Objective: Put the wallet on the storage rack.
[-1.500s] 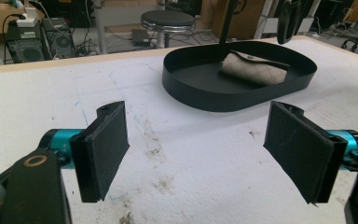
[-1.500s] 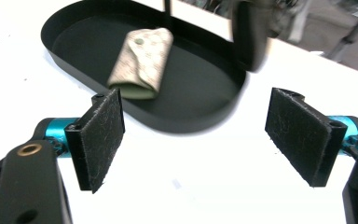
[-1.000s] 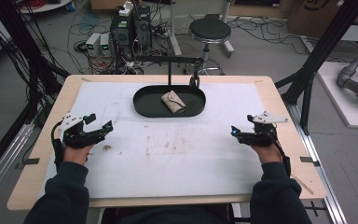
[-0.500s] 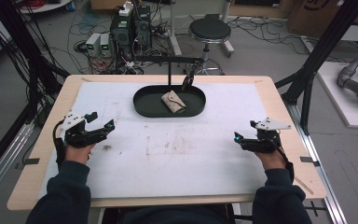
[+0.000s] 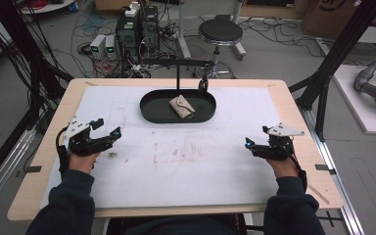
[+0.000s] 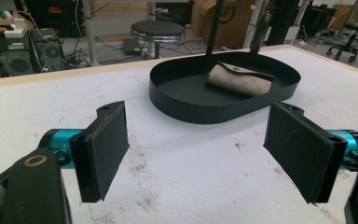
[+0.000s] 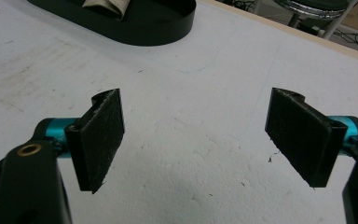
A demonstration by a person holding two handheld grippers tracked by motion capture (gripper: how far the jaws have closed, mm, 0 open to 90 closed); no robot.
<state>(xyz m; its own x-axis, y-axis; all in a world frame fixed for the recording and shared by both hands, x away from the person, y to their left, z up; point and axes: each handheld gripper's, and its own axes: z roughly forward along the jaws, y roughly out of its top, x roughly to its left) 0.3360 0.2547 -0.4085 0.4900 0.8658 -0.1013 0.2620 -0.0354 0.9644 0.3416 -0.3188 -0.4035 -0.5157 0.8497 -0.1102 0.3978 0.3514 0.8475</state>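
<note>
My left gripper [image 5: 106, 129] hovers low over the white, stained table cover [image 5: 186, 161], jaws spread wide with nothing between them. Ahead of it and off to its right sits the shallow black oval metal tray [image 5: 152, 108], and inside that tray lies the small beige rolled-up fabric pouch [image 5: 182, 107], well apart from both my tools.

From the left gripper view, the pouch [image 6: 238, 79] rests on the tray floor towards the far wall, with a flap folded over the top and a small dark stud near its edge. It looks like speckled suede or felt, loosely rolled. I judge it light and soft: it will squash under the pads rather than resist, and the nap should give decent grip, so slipping is not my worry. Unrolling is. I would take it across the middle of the roll, pinching flap and body together, coming down from above so the tray [image 6: 200, 109] wall stays out of the way.

A thin black stand with a crossbar [image 5: 177, 62] rises behind the tray, with something small hanging from it; I cannot tell what.

Over on the right, my right gripper [image 5: 249, 145] is likewise released, jaws wide over bare cover, the tray ahead and to its left.
</note>
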